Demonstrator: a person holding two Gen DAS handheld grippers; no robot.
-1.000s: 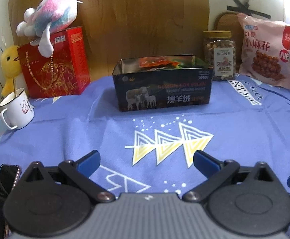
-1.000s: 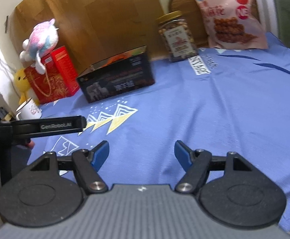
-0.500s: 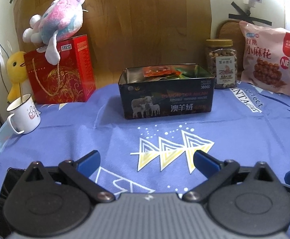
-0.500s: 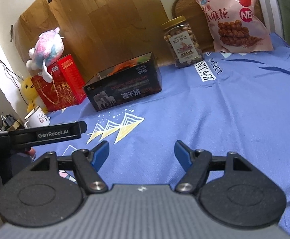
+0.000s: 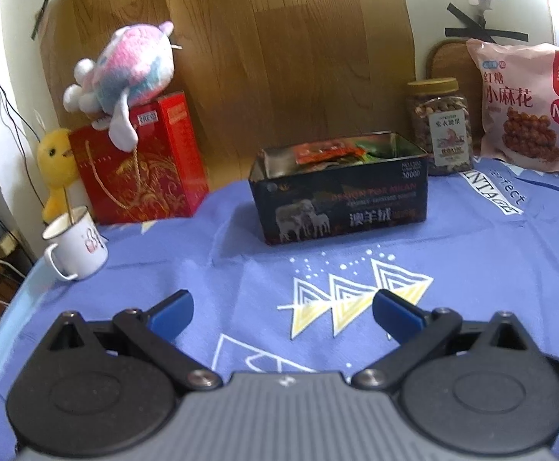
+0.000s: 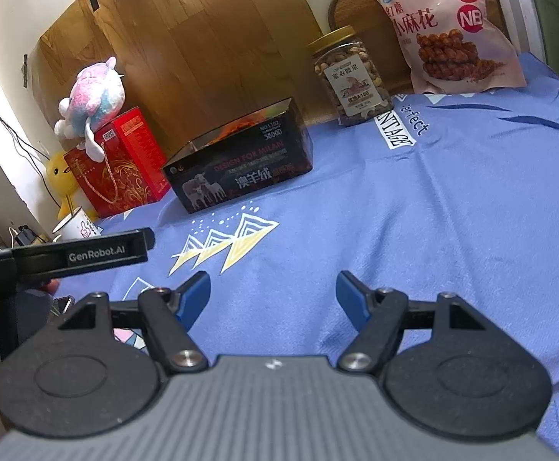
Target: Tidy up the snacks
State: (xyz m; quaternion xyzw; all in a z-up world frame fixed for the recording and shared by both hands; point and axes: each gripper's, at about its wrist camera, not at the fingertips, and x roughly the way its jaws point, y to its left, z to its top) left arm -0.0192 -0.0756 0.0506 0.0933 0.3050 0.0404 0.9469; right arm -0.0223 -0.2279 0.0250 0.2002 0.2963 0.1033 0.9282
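Note:
A dark open tin box [image 5: 341, 199] [image 6: 241, 171] printed with sheep stands mid-table, with orange and green snack packets [image 5: 325, 150] inside it. Behind it to the right stand a clear nut jar [image 5: 440, 126] [image 6: 350, 77] with a gold lid and a pink snack bag [image 5: 529, 111] [image 6: 448, 30] leaning on the wall. My left gripper [image 5: 281, 313] hovers open over the blue cloth well in front of the box, holding nothing. My right gripper [image 6: 273, 294] is open and holds nothing, right of the left one, whose black body [image 6: 80, 255] shows at the left edge.
A red gift box [image 5: 141, 165] with a pastel plush toy [image 5: 126, 73] on top stands at the back left beside a yellow duck toy [image 5: 55, 161]. A white mug [image 5: 76, 246] sits near the table's left edge. A blue patterned cloth [image 6: 433, 211] covers the table.
Both grippers have risen and drawn back a little, so the box, jar and bag sit lower in view. The phone by the left gripper has left the view. Jaws stayed open.

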